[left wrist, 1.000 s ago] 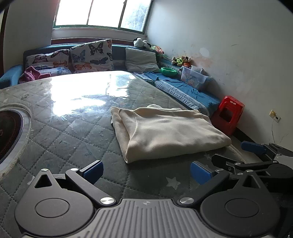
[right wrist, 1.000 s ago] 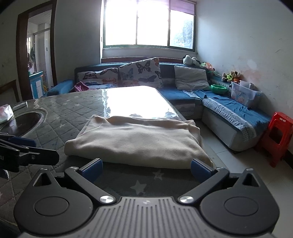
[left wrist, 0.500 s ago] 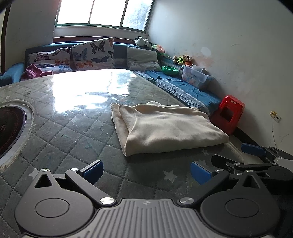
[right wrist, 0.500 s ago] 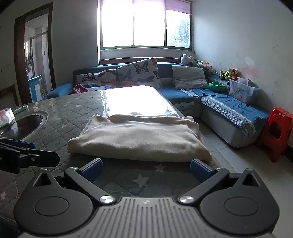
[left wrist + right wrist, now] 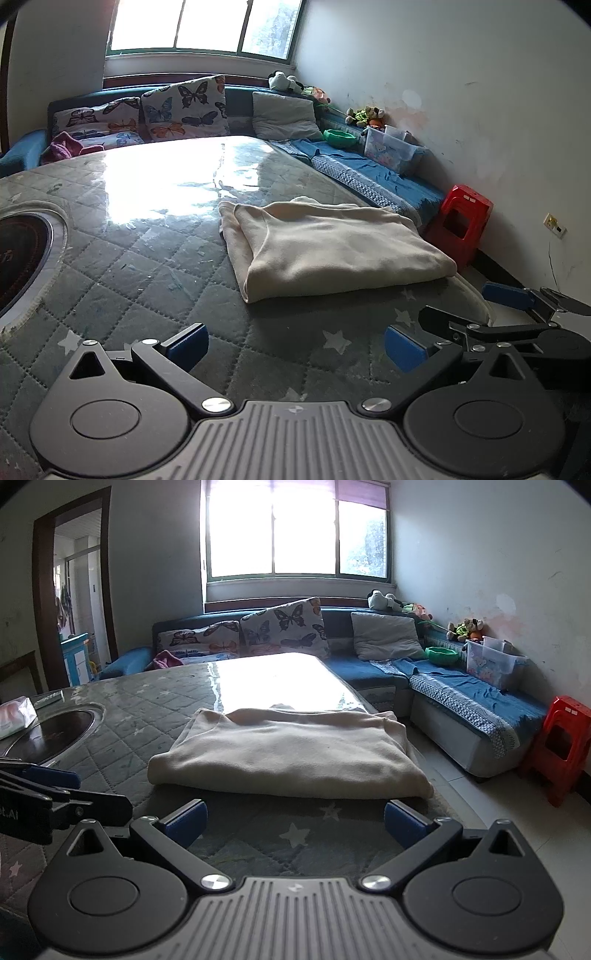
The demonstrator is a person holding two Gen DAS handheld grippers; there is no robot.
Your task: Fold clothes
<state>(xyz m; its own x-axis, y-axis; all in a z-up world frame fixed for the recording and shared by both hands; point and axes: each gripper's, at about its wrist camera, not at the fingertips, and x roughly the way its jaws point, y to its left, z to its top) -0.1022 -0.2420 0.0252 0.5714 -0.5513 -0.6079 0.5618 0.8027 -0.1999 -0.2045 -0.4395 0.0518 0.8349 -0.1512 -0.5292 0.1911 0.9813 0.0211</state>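
The table (image 5: 122,258), covered in a quilted grey pad with small stars, filled most of both views, and beyond its far edge ran a blue sofa (image 5: 376,672) with butterfly cushions under the window. A round dark inset (image 5: 22,254) sat at the table's left. A red stool (image 5: 461,221) stood on the floor off the table's right side.

On the right part of the table, near its right edge, lay the cream garment (image 5: 332,243), apparently folded into a thick, roughly rectangular bundle. In the right wrist view its long axis ran left to right across the line of the fingers, with a rounded fold facing the near side; in the left wrist view it sat ahead and a little to the right, its layered edges showing at the left end.

The right gripper (image 5: 293,821) faced the bundle almost squarely, its blue pads spread wide with nothing between them, just short of the near fold and not touching it. The left gripper (image 5: 295,341) was equally wide and empty, farther back from the cloth and aimed toward its left end. The right gripper looked the nearer of the two. Any further fold would probably mean seizing the two near corners and carrying them over to the far side.
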